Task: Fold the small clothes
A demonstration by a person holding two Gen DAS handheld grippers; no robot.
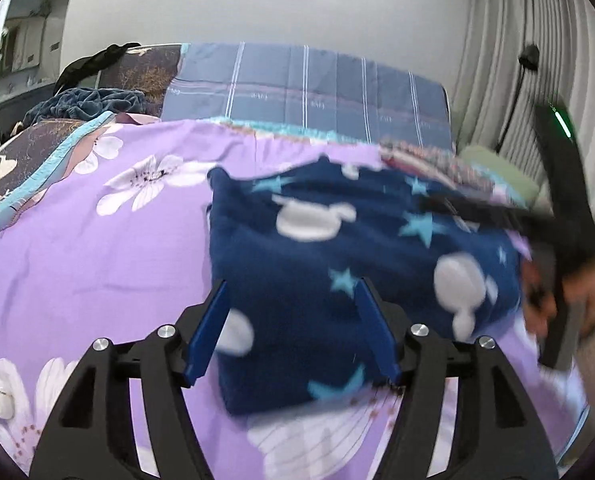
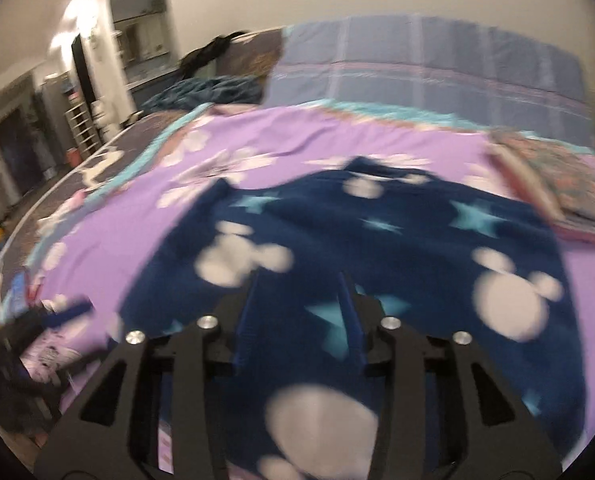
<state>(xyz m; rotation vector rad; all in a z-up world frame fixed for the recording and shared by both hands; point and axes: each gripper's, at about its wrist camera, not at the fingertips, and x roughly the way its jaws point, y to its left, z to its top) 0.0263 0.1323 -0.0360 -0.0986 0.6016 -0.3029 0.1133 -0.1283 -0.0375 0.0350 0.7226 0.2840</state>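
Observation:
A navy fleece garment (image 1: 337, 264) with white mouse-head shapes and pale blue stars lies folded into a rough rectangle on the purple flowered bedspread (image 1: 97, 248). My left gripper (image 1: 291, 286) hovers over the garment's near left part, its blue fingers (image 1: 211, 328) wide apart and open, pressing on nothing. In the right wrist view the same garment (image 2: 377, 232) fills the middle, blurred. My right gripper (image 2: 300, 280) is over it with a gap between its fingers, open. From the left wrist view the right gripper (image 1: 569, 240) shows as a dark blur in a hand at the garment's right edge.
A folded stack of patterned cloth (image 1: 437, 164) (image 2: 557, 184) lies at the bed's far right. A blue plaid quilt (image 1: 305, 84) stands along the back, with a crumpled dark blue blanket (image 1: 85, 104) at the far left. Curtains (image 1: 517, 60) hang on the right.

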